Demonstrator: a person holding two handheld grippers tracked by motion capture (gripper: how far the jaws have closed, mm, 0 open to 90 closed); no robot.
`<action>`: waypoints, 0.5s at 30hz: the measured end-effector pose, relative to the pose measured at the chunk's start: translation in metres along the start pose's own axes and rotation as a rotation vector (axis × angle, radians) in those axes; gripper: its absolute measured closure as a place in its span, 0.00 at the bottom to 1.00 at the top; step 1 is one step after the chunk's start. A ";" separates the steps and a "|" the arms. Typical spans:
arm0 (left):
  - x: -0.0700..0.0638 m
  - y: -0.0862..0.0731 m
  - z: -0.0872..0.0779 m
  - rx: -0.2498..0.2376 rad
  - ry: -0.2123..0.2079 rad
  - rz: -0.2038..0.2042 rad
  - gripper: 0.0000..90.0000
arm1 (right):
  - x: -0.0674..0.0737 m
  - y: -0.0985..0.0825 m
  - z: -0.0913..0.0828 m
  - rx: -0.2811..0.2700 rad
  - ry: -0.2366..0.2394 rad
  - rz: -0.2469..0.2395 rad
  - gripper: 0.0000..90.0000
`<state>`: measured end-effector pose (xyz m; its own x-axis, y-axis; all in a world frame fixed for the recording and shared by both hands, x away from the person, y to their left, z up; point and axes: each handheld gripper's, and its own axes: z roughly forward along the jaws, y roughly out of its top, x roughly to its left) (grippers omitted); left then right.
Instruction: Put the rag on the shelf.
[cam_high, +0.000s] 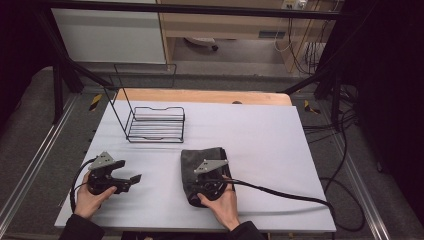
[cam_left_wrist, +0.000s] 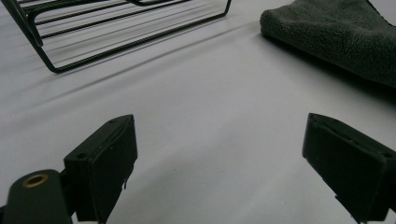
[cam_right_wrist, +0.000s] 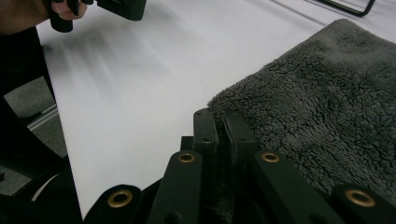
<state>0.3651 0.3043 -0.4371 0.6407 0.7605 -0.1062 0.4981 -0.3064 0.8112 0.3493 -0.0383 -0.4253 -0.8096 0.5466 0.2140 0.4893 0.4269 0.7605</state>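
light: dim, even | shadows: soft, under towel (cam_left_wrist: 336, 32) | blur: near fingers (cam_left_wrist: 105, 163) soft (gripper views)

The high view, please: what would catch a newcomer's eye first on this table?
Most striking is the dark grey towel folded near the front of the white table, with the right gripper shut on its near corner. Behind it to the left stands a black wire rack. The left gripper rests open over bare table at the front left.

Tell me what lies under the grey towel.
The grey towel lies on the white table. The right gripper is shut on its edge. Anything beneath its folds is covered.
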 end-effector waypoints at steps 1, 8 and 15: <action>0.000 0.000 0.000 0.000 -0.001 0.000 0.11 | 0.001 0.001 0.002 -0.001 0.001 -0.001 0.95; 0.000 0.000 0.000 0.003 -0.001 0.000 0.11 | 0.007 0.002 0.013 0.007 0.004 0.004 0.95; 0.000 0.000 0.000 0.004 -0.002 0.000 0.11 | 0.008 -0.006 0.023 0.012 0.034 0.007 0.85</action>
<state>0.3651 0.3040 -0.4374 0.6418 0.7593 -0.1078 0.5006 -0.3084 0.8089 0.3475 -0.0202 -0.4419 -0.8162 0.5254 0.2402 0.4991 0.4318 0.7513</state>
